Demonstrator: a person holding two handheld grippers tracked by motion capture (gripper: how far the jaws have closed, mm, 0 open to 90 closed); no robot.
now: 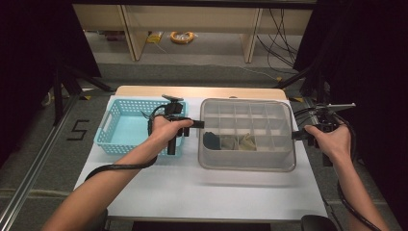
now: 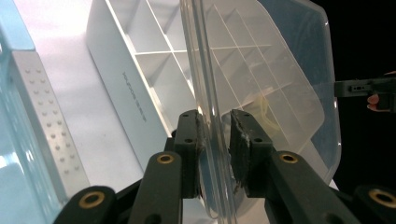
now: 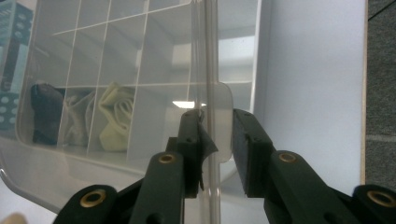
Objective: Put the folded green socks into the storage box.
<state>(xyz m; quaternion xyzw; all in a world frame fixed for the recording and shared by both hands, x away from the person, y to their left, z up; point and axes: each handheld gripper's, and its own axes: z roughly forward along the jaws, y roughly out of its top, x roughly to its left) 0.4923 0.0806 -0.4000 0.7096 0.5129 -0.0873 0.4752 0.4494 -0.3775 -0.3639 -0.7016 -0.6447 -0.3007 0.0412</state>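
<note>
- White sheeting covers the table, which stands on a grey floor with wooden shelving behind and dark curtains at both sides.
- A clear lid hangs level over a white divided organiser box; from the high view the pair sits at about 3 o'clock of the table's middle.
- The left gripper meets the lid's 9 o'clock edge. In the left gripper view its jaws straddle that rim, one pad touching it and the other with a sliver of space, so a firm clamp cannot be told.
- The right gripper meets the 3 o'clock edge. In the right gripper view its jaws stand either side of the lid's tab: one pad is against the plastic, the other stands a little off it.
- Through the lid three compartments show rolled cloth: a dark piece, a pale grey one and a yellowish one (side by side in one row).
- A light blue basket sits at 9 o'clock of the box, just behind the left hand.
</note>
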